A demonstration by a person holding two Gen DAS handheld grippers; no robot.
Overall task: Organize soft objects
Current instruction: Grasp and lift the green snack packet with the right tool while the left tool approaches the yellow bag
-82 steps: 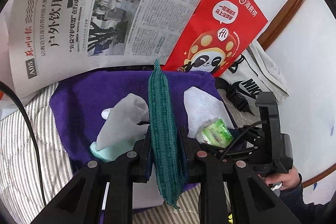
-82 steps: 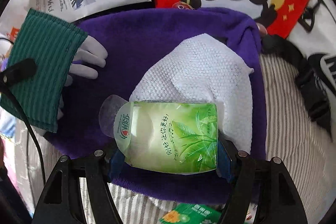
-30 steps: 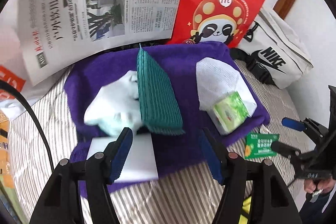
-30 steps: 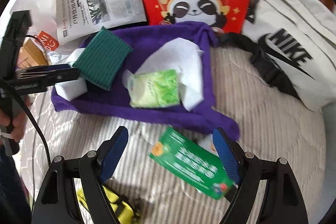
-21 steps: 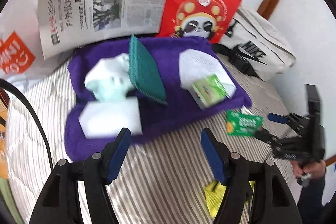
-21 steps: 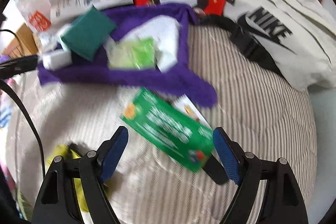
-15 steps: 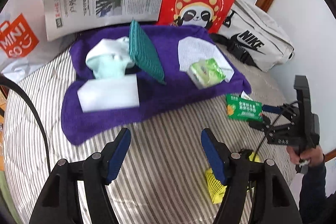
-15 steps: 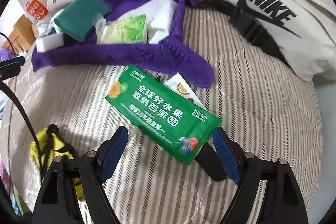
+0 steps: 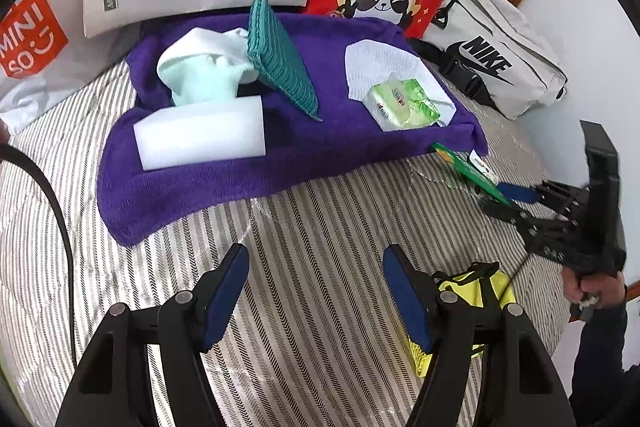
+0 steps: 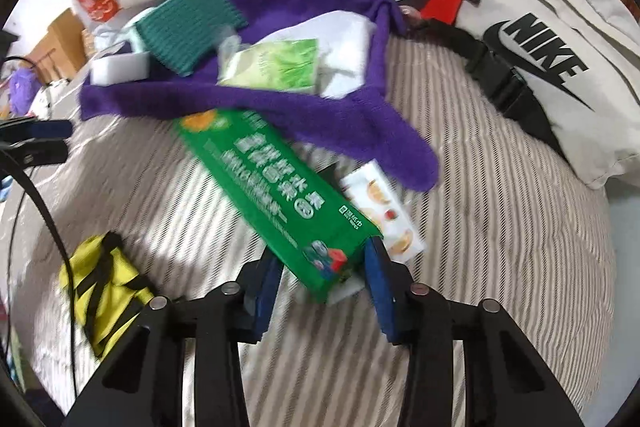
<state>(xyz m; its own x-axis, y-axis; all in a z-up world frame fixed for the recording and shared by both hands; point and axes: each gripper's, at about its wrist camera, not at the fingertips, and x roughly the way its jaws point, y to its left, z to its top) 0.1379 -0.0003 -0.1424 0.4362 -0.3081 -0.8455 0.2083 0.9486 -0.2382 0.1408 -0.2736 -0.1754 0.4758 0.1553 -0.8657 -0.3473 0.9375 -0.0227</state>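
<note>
Across the upper half of the left wrist view spreads the purple towel (image 9: 192,183), where the sorted things are gathered. At its left sit a pale mint sock (image 9: 200,77) and, just in front of it, a white sponge block (image 9: 200,137). Toward the middle a green knitted cloth (image 9: 280,67) leans tilted against the sock. Further right lies a white cloth (image 9: 384,61) with a light green tissue pack (image 9: 404,103) on top of it. That makes five soft things on the towel, so the job looks well along (a judgement, not a count of all that is owed).

At the bottom centre the left gripper (image 9: 316,291) hangs over the striped bedding with its fingers spread wide and nothing between them. Just to its right, low in the frame, a yellow mesh bag (image 9: 472,303) lies on the bedding, off the towel and untouched.

At the right edge, just off the towel's corner, the right gripper (image 10: 320,279) works on the green wet-wipe pack (image 10: 276,191). In the blurred right wrist view its blue pads flank the near end of the pack, but I cannot tell whether they are pressing it. A small white sachet (image 10: 384,215) lies beside the pack. The pack, the sachet and the yellow bag seem to be what is left.
</note>
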